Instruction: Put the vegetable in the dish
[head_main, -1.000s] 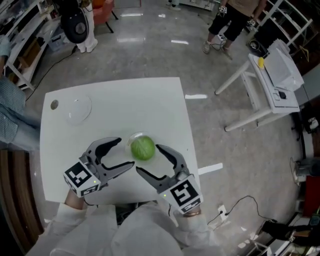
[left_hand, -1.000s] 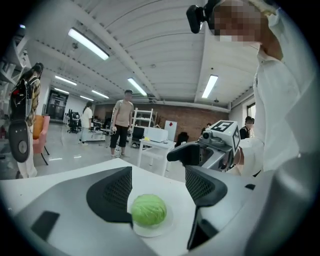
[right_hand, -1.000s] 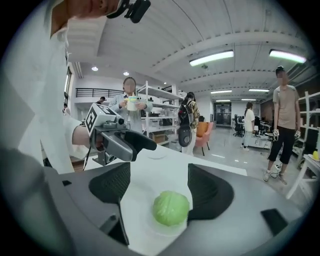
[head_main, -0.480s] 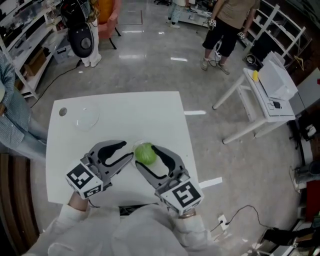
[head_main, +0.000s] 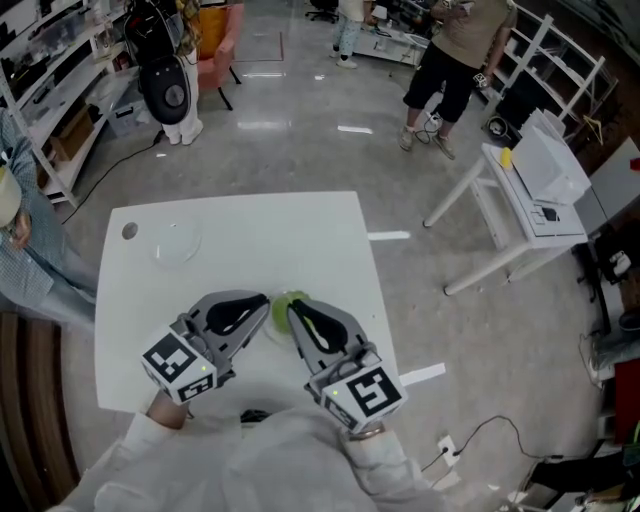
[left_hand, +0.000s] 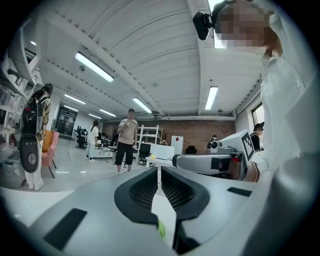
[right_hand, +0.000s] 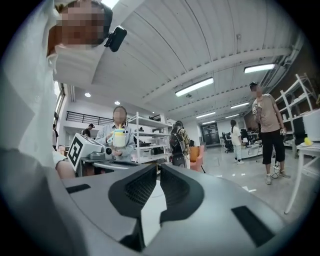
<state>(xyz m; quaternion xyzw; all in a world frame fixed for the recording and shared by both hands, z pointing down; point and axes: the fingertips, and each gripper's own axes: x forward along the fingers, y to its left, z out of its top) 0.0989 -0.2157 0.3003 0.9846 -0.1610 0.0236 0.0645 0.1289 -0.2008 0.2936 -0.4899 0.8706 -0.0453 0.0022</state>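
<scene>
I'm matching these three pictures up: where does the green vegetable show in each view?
Head view: green vegetable, low centre, partly hidden.
Left gripper view: green vegetable, only a sliver at bottom centre.
Right gripper view: not in it.
Shared landmark: the person in black shorts, standing in all three.

Table (head_main: 300, 240): white top, smooth, matt.
Floor (head_main: 300, 120): grey, hard, smooth, shiny, lamp glare on it.
Dish (head_main: 177, 241): clear like glass, glossy.
Vegetable (head_main: 281, 303): green, mostly hidden, finish hard to tell.
Sleeve (head_main: 260, 460): white cloth, soft, wrinkled.
Back wall (left_hand: 200, 131): rough red-brown brick.
Ceiling (left_hand: 150, 50): white, ribbed, matt.
</scene>
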